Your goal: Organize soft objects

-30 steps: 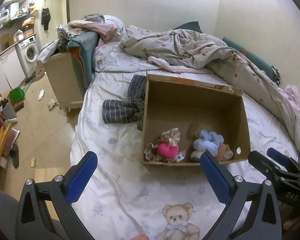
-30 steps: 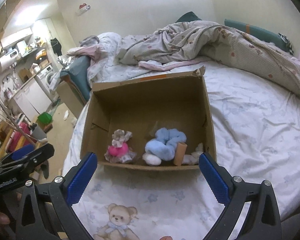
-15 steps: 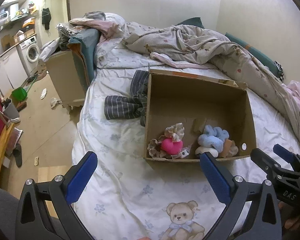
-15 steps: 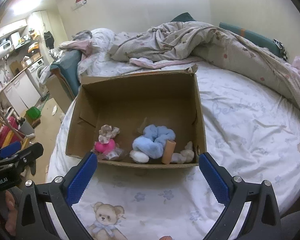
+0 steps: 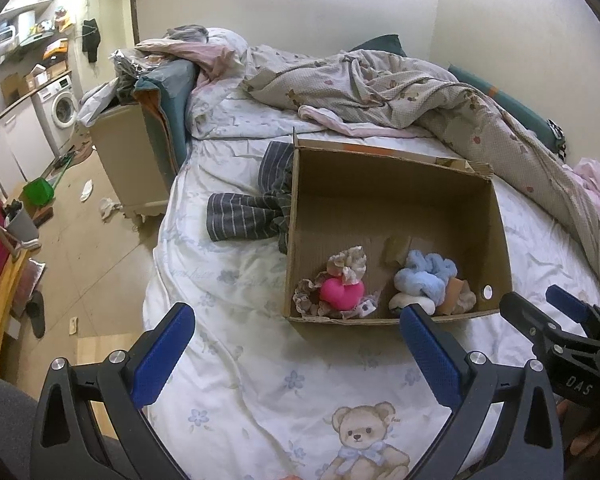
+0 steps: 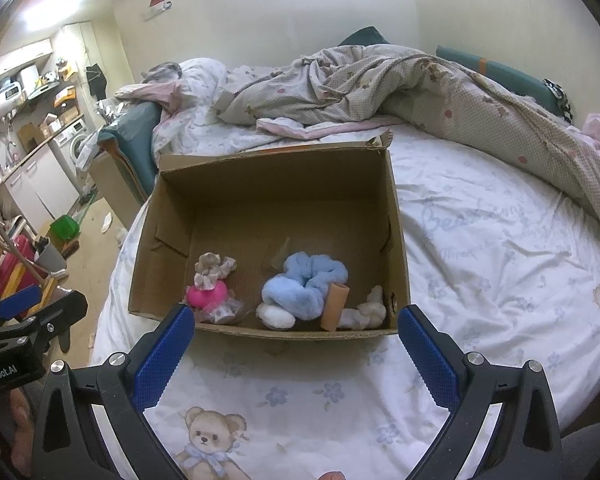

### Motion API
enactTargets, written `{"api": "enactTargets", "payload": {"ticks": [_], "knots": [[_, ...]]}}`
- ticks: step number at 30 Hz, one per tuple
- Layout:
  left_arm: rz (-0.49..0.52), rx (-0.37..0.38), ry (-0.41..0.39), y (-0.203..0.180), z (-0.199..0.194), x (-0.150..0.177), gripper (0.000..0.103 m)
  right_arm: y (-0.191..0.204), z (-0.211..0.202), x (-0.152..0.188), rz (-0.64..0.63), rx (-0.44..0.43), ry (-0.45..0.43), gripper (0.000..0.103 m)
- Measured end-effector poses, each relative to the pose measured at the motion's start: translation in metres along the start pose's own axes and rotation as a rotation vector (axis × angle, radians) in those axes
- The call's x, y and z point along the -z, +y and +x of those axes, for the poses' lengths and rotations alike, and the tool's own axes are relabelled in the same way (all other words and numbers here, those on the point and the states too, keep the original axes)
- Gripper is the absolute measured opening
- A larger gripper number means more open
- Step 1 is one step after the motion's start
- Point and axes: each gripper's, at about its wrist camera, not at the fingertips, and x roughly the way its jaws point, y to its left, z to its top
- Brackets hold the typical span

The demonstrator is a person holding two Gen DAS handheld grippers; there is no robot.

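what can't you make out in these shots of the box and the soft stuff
- Striped cloth: the box wall hides its right end in the left wrist view; the right wrist view does not show it.
- White item under the blue scrunchie: partly covered, kind unclear.
- Pale bundle in the box corner: too small and blurred to name.
- Bear print: the lower edge cuts it off.

Cardboard box (image 6: 276,184) open at top; back half of floor bare. Near wall crowded: pink toy (image 6: 206,294), blue scrunchie (image 6: 304,284), tan roll (image 6: 334,306). Bed sheet (image 6: 480,248) right of box free. Striped cloth (image 5: 248,216) against left wall; rumpled quilt (image 5: 400,92) behind.
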Motion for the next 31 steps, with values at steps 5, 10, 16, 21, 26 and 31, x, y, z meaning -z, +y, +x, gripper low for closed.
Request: {"api": "enactTargets", "payload": {"ticks": [5, 10, 16, 21, 26, 31], "knots": [[-0.001, 0.0, 0.006, 0.0009, 0.0007, -0.0002, 0.102, -0.0002, 0.0003, 0.0005, 0.011, -0.005, 0.003, 0.103], [-0.002, 0.001, 0.009, 0.001, 0.0011, 0.0001, 0.102, -0.0001, 0.0004, 0.0002, 0.011, -0.006, 0.003, 0.103], [-0.002, 0.001, 0.01, 0.0011, 0.002, -0.001, 0.102, -0.0001, 0.0002, 0.0001, 0.011, -0.004, 0.003, 0.103], [-0.006, 0.007, 0.021, 0.0014, 0.0052, -0.0004, 0.102, -0.0003, 0.0004, 0.0, 0.012, -0.006, 0.006, 0.103], [-0.003, 0.005, 0.02, 0.0012, 0.0058, 0.0001, 0.102, 0.0032, -0.0004, 0.0008, 0.01, -0.013, 0.002, 0.103], [-0.003, 0.005, 0.015, 0.0011, 0.0057, 0.0011, 0.102, 0.0048, -0.001, 0.0013, 0.016, -0.018, 0.001, 0.103]]}}
